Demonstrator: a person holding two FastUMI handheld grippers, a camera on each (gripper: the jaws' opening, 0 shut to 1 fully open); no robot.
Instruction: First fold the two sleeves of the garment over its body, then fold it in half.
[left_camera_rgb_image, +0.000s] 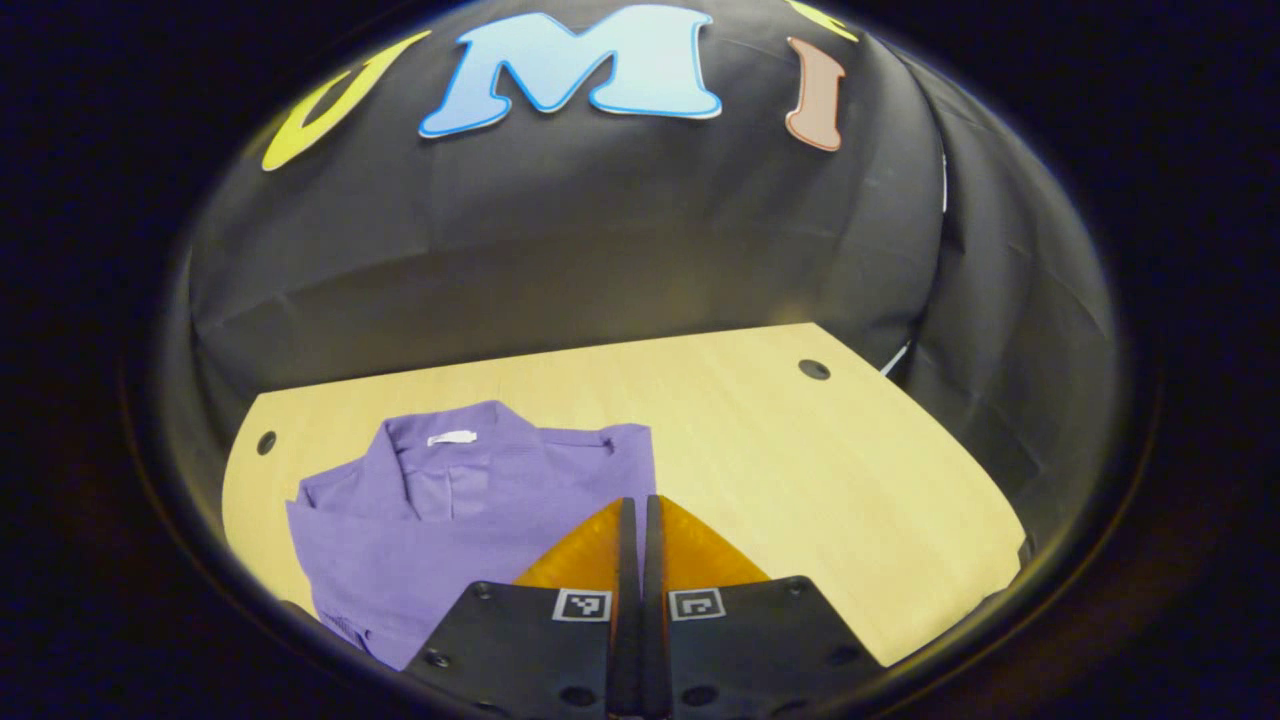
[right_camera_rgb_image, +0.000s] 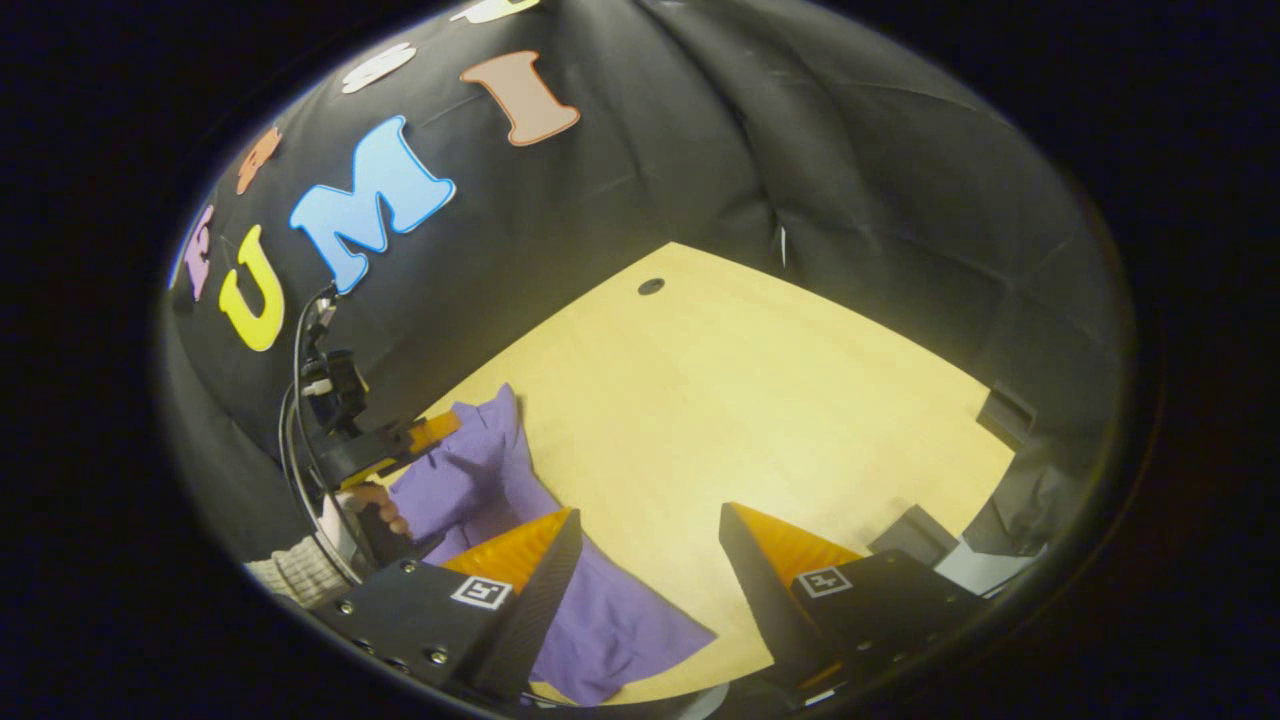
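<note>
A purple collared shirt (left_camera_rgb_image: 470, 510) lies flat on the wooden table (left_camera_rgb_image: 820, 470), collar and white neck label (left_camera_rgb_image: 452, 437) toward the far side. Its sides look folded in over the body. My left gripper (left_camera_rgb_image: 637, 502) is shut, its orange fingers pressed together above the shirt's right edge, with no cloth visible between them. In the right gripper view the shirt (right_camera_rgb_image: 600, 620) reaches from the left down under the left finger (right_camera_rgb_image: 540, 550). My right gripper (right_camera_rgb_image: 645, 522) is open above the shirt's near corner and bare table. The left gripper (right_camera_rgb_image: 430, 432) shows farther off by the shirt's far end.
A hand (right_camera_rgb_image: 375, 510) and knitted cuff (right_camera_rgb_image: 300, 572) hold the left gripper. The table (right_camera_rgb_image: 760, 400) has small round holes (left_camera_rgb_image: 814, 369) (right_camera_rgb_image: 651, 286) near its far corners. Dark boxes (right_camera_rgb_image: 915, 530) sit beyond the table's right edge. Black cloth walls close in behind.
</note>
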